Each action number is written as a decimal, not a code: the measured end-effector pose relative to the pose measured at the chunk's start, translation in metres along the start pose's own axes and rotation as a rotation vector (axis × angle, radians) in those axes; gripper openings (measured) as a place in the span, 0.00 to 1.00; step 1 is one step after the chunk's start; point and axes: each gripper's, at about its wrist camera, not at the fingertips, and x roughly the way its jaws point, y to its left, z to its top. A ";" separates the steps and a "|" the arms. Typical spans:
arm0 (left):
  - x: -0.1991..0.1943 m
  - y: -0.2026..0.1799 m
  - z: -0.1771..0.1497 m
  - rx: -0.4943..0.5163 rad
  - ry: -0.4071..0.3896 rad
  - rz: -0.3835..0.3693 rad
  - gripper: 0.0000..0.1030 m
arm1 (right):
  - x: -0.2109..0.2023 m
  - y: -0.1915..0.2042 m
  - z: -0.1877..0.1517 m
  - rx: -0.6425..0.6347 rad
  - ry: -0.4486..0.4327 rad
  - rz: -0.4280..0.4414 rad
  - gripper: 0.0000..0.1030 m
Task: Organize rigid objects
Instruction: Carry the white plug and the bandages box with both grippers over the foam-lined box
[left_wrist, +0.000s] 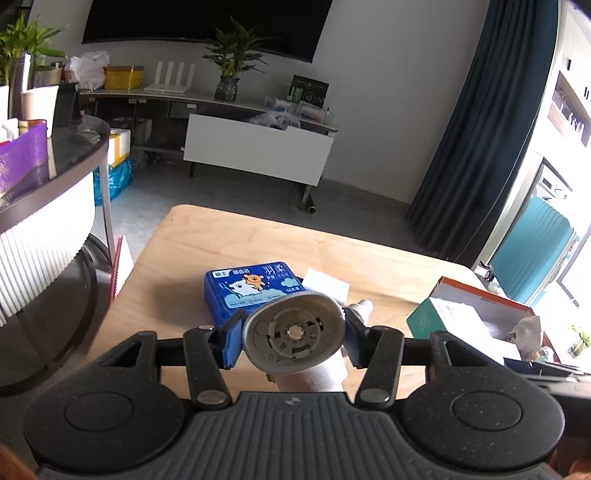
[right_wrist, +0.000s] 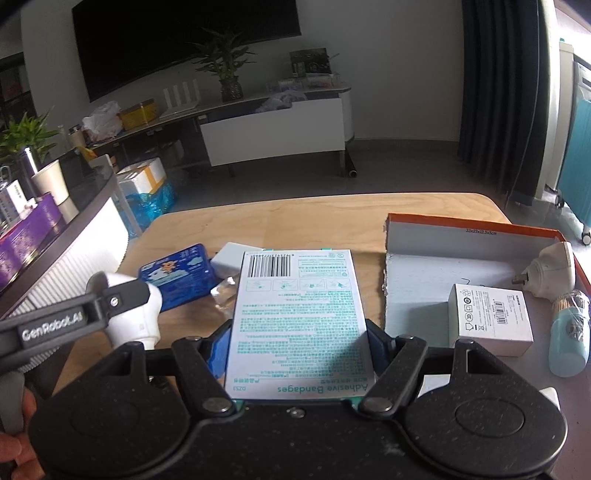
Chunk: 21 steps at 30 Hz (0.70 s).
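Observation:
My left gripper (left_wrist: 291, 334) is shut on a white device with a grey oval base (left_wrist: 295, 317), held above the wooden table (left_wrist: 221, 236). The right wrist view shows that white device (right_wrist: 133, 317) at the left, clamped by the other gripper. My right gripper (right_wrist: 297, 347) is shut on a flat white box of adhesive bandages (right_wrist: 299, 295), lifted over the table. On the tabletop lie a blue tin (left_wrist: 251, 291) (right_wrist: 177, 273) and a small white box (left_wrist: 327, 286) (right_wrist: 229, 258).
An open orange-rimmed box (right_wrist: 461, 225) at the right holds a white plug adapter (right_wrist: 554, 269), a white carton (right_wrist: 487, 317) and a pale blue bottle (right_wrist: 569, 339). A low round table (right_wrist: 74, 221) with a purple box stands left. A hand (right_wrist: 14, 443) shows bottom left.

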 end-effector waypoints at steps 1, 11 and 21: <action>-0.003 -0.001 0.000 0.002 0.000 0.006 0.52 | -0.003 0.002 -0.001 -0.005 -0.002 0.005 0.82; -0.031 -0.008 -0.003 0.023 -0.013 0.037 0.52 | -0.027 0.015 -0.010 -0.031 -0.019 0.040 0.82; -0.052 -0.017 -0.012 0.030 -0.011 0.054 0.52 | -0.057 0.016 -0.024 -0.056 -0.041 0.047 0.82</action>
